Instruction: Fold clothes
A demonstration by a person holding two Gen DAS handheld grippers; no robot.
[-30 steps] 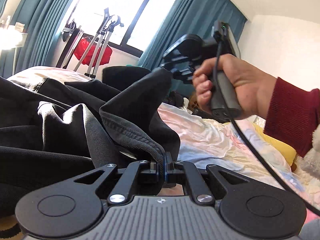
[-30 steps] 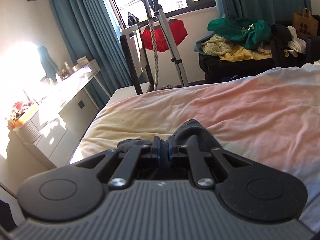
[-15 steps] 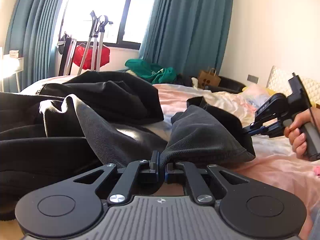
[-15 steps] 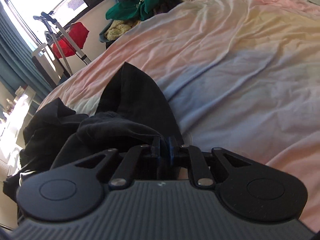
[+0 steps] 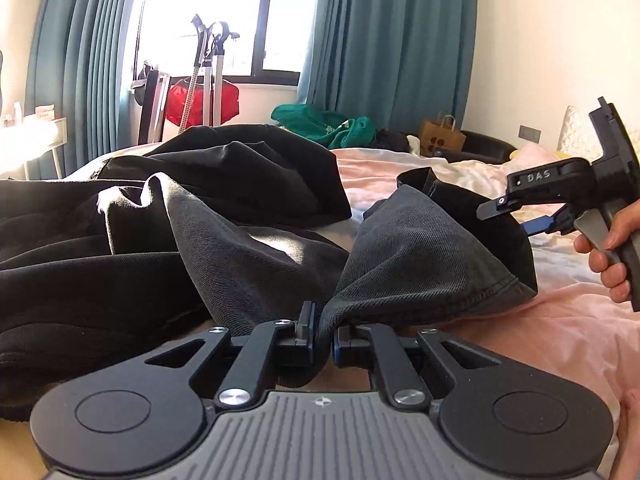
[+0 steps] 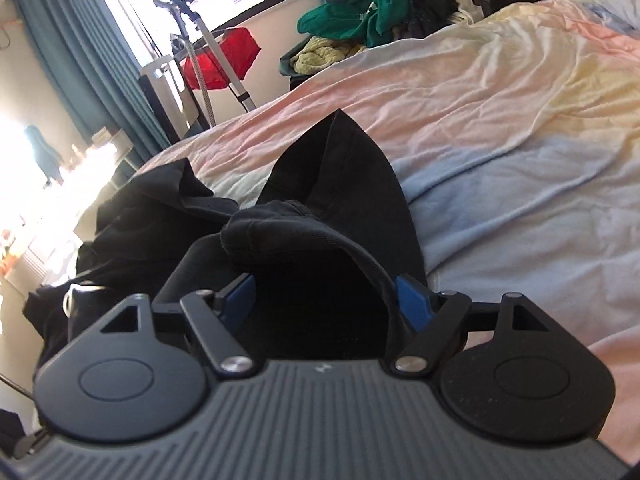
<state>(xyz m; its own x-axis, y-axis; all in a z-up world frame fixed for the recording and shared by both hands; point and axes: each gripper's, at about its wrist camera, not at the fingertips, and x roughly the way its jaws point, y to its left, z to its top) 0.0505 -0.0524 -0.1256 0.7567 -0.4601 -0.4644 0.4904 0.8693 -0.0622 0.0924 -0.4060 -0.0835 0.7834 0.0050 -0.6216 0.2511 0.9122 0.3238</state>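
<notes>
- Closest in my left wrist view, my left gripper [image 5: 323,334] has its jaws nearly together, just starting to part, and they pinch a fold of the black garment [image 5: 248,256] between the pads.
- Only that view shows my right gripper [image 5: 510,216] from the side, off to the right, with my hand [image 5: 608,252] on its handle; its two fingers stand apart at the far edge of the cloth.
- In my right wrist view, the right gripper [image 6: 328,304] has its jaws wide and opening; a hemmed edge of the garment [image 6: 320,240] lies loose in the gap and the blue pads do not press on it.
- This view alone shows the cloth rising to a point beyond the jaws, and a desk [image 6: 48,184] washed out by sunlight on the left.
- The garment is dark, a twill weave showing grey where the sun strikes it, and lies crumpled in heaped folds with a stitched hem along one flap.
- It rests on the bed [image 6: 500,120], whose wrinkled cover runs pink, pale yellow and light blue.
- Farther back, a heap of green clothes [image 5: 324,126] sits beyond the bed, with a brown paper bag [image 5: 442,136] to its right.
- At the window stand a red fabric rack [image 5: 202,102] with a metal pole, and teal curtains [image 5: 392,40] hang on both sides.
</notes>
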